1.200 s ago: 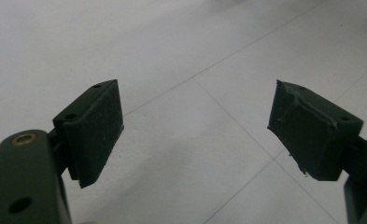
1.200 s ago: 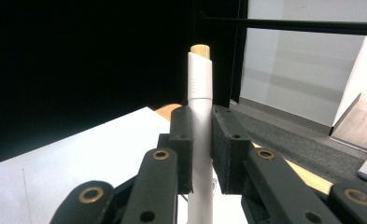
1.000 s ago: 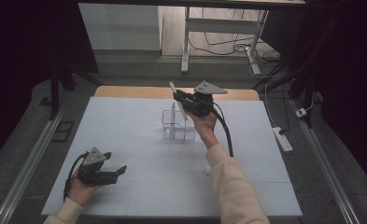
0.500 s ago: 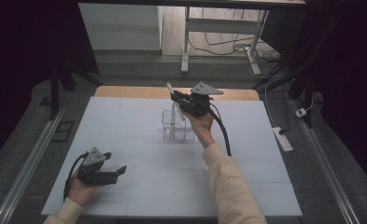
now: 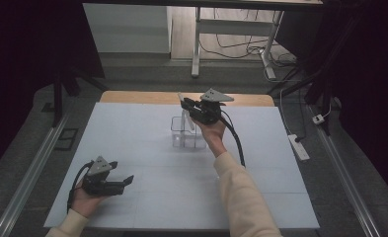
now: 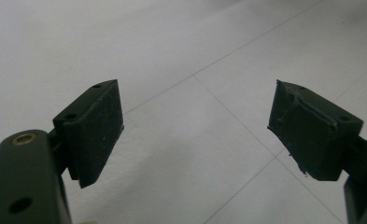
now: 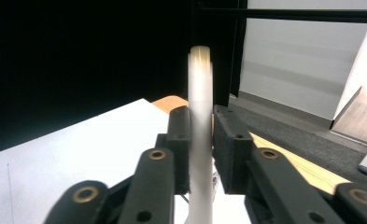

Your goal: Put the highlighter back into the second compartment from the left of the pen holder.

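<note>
Above the clear rack (image 5: 184, 133) at mid-counter (image 5: 132, 128), we list one white tube (image 7: 201, 140) between the just-loosening right claw (image 5: 187, 104), release pending; left claw (image 5: 125, 181) agape, idle.

A white worktop (image 5: 147, 148) with a wooden far edge lies between metal rails (image 5: 28, 173). A white power strip (image 5: 298, 146) sits on grey floor; cables (image 5: 231, 47) trail behind.
</note>
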`<state>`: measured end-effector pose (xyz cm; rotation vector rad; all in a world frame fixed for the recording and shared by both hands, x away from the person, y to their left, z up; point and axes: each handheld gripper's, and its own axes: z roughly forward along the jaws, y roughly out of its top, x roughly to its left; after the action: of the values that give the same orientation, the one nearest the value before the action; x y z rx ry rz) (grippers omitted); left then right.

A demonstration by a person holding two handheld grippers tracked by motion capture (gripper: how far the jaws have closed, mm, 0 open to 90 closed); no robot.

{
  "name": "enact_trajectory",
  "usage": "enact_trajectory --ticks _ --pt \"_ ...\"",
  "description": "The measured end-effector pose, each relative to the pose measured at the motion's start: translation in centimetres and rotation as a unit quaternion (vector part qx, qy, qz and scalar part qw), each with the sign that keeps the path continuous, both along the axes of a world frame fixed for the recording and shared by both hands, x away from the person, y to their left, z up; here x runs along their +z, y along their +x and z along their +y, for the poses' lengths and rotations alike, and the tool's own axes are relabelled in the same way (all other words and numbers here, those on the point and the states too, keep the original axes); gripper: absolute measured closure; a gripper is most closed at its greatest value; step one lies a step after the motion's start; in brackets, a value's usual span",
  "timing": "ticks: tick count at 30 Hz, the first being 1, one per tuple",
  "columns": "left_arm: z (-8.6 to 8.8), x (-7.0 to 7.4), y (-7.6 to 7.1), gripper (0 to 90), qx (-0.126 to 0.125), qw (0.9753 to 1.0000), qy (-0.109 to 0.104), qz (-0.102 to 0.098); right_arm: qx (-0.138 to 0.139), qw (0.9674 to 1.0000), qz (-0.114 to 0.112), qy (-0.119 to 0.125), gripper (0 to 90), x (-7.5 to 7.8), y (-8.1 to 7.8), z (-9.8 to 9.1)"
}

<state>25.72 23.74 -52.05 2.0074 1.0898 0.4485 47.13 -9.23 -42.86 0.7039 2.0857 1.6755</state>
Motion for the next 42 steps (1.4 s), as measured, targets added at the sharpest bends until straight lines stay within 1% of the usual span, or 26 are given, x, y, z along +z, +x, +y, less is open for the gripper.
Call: enact_trajectory --ticks 3,6,7,10,18,23,29,37,41,42 --pt "0.0 0.0 0.0 17.7 0.0 1.0 0.0 0.0 -0.006 1.0 -0.002 -0.002 64.0 0.0 -0.1 -0.1" --pt "-0.1 0.0 0.0 17.7 -0.001 1.0 0.001 0.0 -0.005 1.0 -0.002 -0.003 61.4 0.1 -0.2 -0.3" --pt "-0.1 0.0 0.0 17.7 0.0 1.0 0.001 0.0 -0.006 0.9999 -0.004 -0.008 60.3 0.2 -0.3 -0.3" --pt "-0.1 0.0 0.0 17.7 0.0 1.0 0.001 0.0 -0.003 1.0 -0.001 -0.008 58.9 0.2 -0.4 -0.5" --pt "-0.1 0.0 0.0 17.7 0.0 1.0 0.001 0.0 0.001 0.9997 0.015 -0.017 57.6 0.2 -0.5 -1.4" --pt "-0.1 0.0 0.0 17.7 -0.001 1.0 0.002 0.0 0.008 0.9994 0.018 -0.027 57.2 0.2 -0.7 -2.2" --pt "-0.1 0.0 0.0 17.7 -0.001 1.0 0.002 0.0 0.013 0.9992 0.023 -0.029 57.0 0.2 -1.0 -3.2" --pt "-0.1 0.0 0.0 17.7 -0.001 1.0 0.002 0.0 0.018 0.9986 0.031 -0.038 55.5 0.3 -1.8 -4.9" --pt "-0.2 0.0 0.0 17.7 0.0 1.0 0.002 0.001 0.017 0.9981 0.03 -0.051 54.3 0.5 -2.4 -6.0" --pt "-0.2 0.0 0.0 17.7 0.0 1.0 0.002 0.0 0.018 0.998 0.033 -0.05 54.2 0.5 -2.6 -6.3"
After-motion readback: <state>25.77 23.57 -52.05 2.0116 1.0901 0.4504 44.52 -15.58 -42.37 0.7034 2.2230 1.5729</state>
